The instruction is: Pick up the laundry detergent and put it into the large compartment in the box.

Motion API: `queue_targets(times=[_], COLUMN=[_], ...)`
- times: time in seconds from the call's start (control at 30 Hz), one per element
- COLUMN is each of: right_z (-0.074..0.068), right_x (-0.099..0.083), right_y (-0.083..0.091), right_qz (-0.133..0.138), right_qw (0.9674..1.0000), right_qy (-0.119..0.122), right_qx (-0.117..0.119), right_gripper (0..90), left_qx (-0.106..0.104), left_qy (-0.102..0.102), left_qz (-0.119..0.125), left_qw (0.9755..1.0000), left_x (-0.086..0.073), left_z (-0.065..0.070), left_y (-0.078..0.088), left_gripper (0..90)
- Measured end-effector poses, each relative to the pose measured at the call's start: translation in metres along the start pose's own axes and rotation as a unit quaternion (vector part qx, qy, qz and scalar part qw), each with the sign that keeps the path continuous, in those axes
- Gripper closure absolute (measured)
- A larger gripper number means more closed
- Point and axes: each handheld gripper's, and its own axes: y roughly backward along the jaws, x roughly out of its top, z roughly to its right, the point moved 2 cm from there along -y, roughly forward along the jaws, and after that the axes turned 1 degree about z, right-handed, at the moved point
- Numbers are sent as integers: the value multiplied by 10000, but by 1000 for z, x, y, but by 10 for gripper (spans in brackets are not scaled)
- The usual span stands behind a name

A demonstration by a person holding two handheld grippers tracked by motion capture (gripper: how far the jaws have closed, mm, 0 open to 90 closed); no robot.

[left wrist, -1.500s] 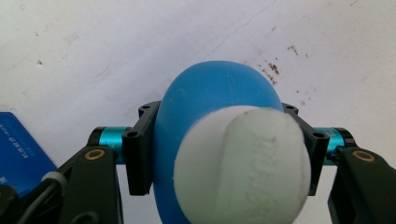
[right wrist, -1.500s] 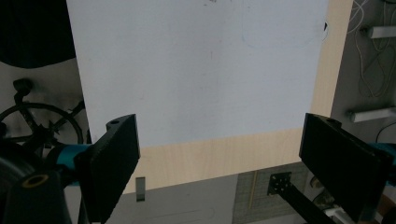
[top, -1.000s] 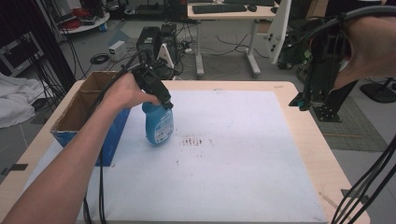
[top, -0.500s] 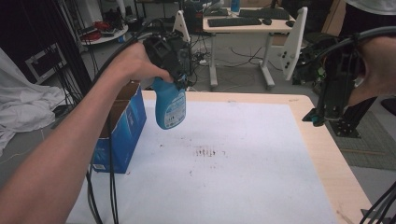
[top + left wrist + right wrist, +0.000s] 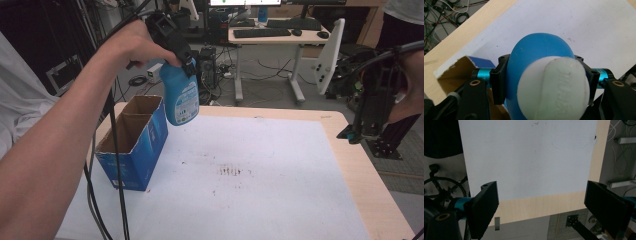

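Observation:
A blue spray-type bottle [image 5: 181, 100] with a white cap [image 5: 552, 87] hangs in the air above the table's far left. My left gripper [image 5: 184, 59] is shut on its upper part, one jaw on each side of the blue body [image 5: 536, 50]. Just below and left of the bottle stands an open blue cardboard box [image 5: 132, 145], which has nothing visible inside. My right gripper [image 5: 367, 131] hovers over the table's right edge, far from the bottle. Its jaws stand wide apart with nothing between them [image 5: 546, 205].
A white sheet [image 5: 280, 150] covers most of the wooden table [image 5: 360, 170] and bears a small dark smudge [image 5: 232, 171] near its middle. Cables [image 5: 117, 190] trail down from my left hand past the box. A desk with a keyboard [image 5: 262, 33] stands behind the table.
My left hand has lifted the bottle off the sheet, and it now hangs above the box's far right corner. The right gripper has stayed where it was.

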Motion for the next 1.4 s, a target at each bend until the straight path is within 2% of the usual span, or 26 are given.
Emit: queue_targets(times=[0.17, 0.2, 0.23, 0.57, 0.7, 0.8, 1.0, 1.3, 1.4], right_z=[0, 0, 0, 2, 3, 3, 2, 1, 2], right_x=[3, 3, 5, 9, 11, 12, 14, 16, 17], right_y=[-1, -1, -2, -4, -5, -6, -7, -8, -10], right_qz=[-12, -12, -5, -39, -24, -50, -44, -80, -97], right_qw=[10000, 10000, 10000, 10000, 10000, 9999, 9999, 9999, 9999], right_qy=[12, 12, 45, 49, 74, 79, 101, 81, 68], right_qx=[15, 15, 23, 32, 37, 46, 55, 69, 81], right_gripper=[114, 114, 115, 114, 115, 114, 114, 114, 115], left_qx=[78, 78, 157, 397, 435, 464, 413, 205, 91], left_qy=[170, 170, 273, 626, 727, 729, 750, 550, 530], left_qz=[-68, -68, -107, -200, -198, -226, -268, -400, -377], left_qw=[9998, 9998, 9994, 9970, 9962, 9960, 9960, 9975, 9978], left_x=[-16, -16, -26, -65, -78, -85, -101, -117, -122], left_z=[-20, -20, -31, -69, -80, -86, -96, -103, -104], left_y=[10, 10, 15, 34, 39, 40, 33, 7, -3], left_gripper=[382, 382, 382, 382, 382, 382, 382, 382, 382])
